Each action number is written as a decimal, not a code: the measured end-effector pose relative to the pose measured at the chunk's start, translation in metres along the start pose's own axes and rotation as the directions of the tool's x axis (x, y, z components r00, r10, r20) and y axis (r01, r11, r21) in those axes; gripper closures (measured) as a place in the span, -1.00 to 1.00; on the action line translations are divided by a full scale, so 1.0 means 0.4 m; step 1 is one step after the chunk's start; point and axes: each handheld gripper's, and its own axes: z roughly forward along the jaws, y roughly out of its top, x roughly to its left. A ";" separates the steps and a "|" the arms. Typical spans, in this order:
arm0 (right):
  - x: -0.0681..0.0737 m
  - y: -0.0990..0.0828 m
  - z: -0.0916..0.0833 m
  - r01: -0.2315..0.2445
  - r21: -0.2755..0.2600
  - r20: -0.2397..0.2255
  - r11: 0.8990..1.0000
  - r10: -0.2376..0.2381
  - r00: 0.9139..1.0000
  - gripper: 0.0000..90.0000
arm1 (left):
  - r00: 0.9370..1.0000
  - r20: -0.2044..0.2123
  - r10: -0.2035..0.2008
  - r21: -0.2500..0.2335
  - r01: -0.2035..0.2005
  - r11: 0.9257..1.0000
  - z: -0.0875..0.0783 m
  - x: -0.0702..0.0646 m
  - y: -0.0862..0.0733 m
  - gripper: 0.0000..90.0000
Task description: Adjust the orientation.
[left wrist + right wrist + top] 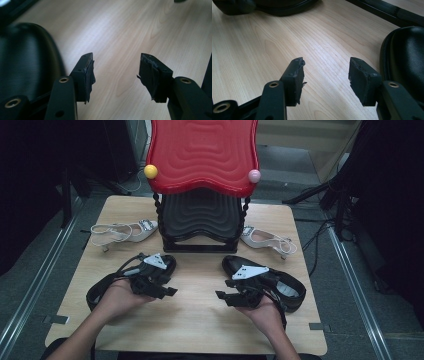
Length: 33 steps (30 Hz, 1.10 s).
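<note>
Both claws are held open and empty above the light wooden desk [200, 320]. The left claw [167, 291] is seen with a glossy black leather shoe [27, 62] just beside its left jaw, apart from the pads. The right claw [222, 296] is seen with a second black leather shoe [407, 57] just beside its right jaw, likewise untouched.

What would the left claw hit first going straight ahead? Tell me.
Most likely the table top: in the left gripper view, wood lies ahead of the open left claw, the black shoe off to one side. Held level, it might reach the right claw; depth is unclear.
</note>
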 end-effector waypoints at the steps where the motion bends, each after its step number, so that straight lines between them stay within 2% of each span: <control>1: 0.000 0.000 0.000 0.000 0.000 0.000 1.000 0.000 1.000 0.04 | 1.000 0.000 0.000 0.000 0.000 1.000 0.000 0.000 0.000 0.02; 2: 0.002 0.001 0.002 0.000 0.004 -0.003 1.000 0.000 1.000 0.04 | 1.000 -0.020 0.001 -0.010 -0.001 1.000 -0.024 0.010 0.004 0.02; 3: 0.002 0.003 0.002 0.005 0.008 -0.005 1.000 -0.005 1.000 0.04 | 1.000 -0.020 0.001 -0.010 -0.001 1.000 -0.024 0.010 0.004 0.02; 5: 0.003 0.005 0.005 0.010 0.009 -0.008 1.000 -0.010 1.000 0.03 | 0.999 -0.040 -0.006 -0.019 0.006 1.000 -0.054 0.025 0.002 0.02; 9: 0.003 0.009 0.011 0.018 0.009 -0.012 1.000 -0.017 1.000 0.00 | 0.998 -0.059 -0.021 -0.022 0.020 1.000 -0.075 0.036 -0.009 0.02; 12: 0.005 0.014 0.018 0.024 0.030 -0.019 0.999 -0.023 1.000 0.00 | 0.997 -0.069 -0.036 -0.020 0.035 0.999 -0.088 0.046 -0.025 0.01; 14: 0.009 0.018 0.021 0.032 0.031 -0.026 0.999 -0.031 0.999 0.01 | 0.996 -0.083 -0.033 -0.022 0.031 0.999 -0.098 0.053 -0.038 0.01; 19: 0.015 0.024 0.032 0.052 0.044 -0.037 0.998 -0.050 0.998 0.02 | 0.994 -0.098 -0.050 -0.006 0.050 0.999 -0.127 0.079 -0.063 0.02; 23: 0.017 0.028 0.037 0.060 0.043 -0.045 0.997 -0.058 0.997 0.02 | 0.992 -0.114 -0.062 -0.011 0.062 0.998 -0.167 0.095 -0.081 0.02; 24: 0.017 0.029 0.039 0.060 0.044 -0.046 0.997 -0.058 0.997 0.02 | 0.990 -0.124 -0.072 -0.017 0.070 0.997 -0.188 0.105 -0.092 0.02; 26: 0.017 0.030 0.040 0.059 0.045 -0.046 0.997 -0.057 0.997 0.02 | 0.989 -0.127 -0.076 -0.017 0.075 0.997 -0.198 0.110 -0.098 0.02; 27: 0.015 0.031 0.042 0.058 0.043 -0.051 0.997 -0.055 0.997 0.02 | 0.985 -0.144 -0.093 -0.025 0.090 0.996 -0.216 0.120 -0.109 0.02; 31: 0.015 0.032 0.043 0.056 0.046 -0.051 0.997 -0.054 0.997 0.02 | 0.984 -0.146 -0.105 -0.031 0.101 0.994 -0.238 0.134 -0.126 0.02; 33: 0.014 0.032 0.044 0.054 0.048 -0.049 0.997 -0.052 0.997 0.02 | 0.981 -0.157 -0.116 -0.019 0.115 0.993 -0.252 0.145 -0.145 0.02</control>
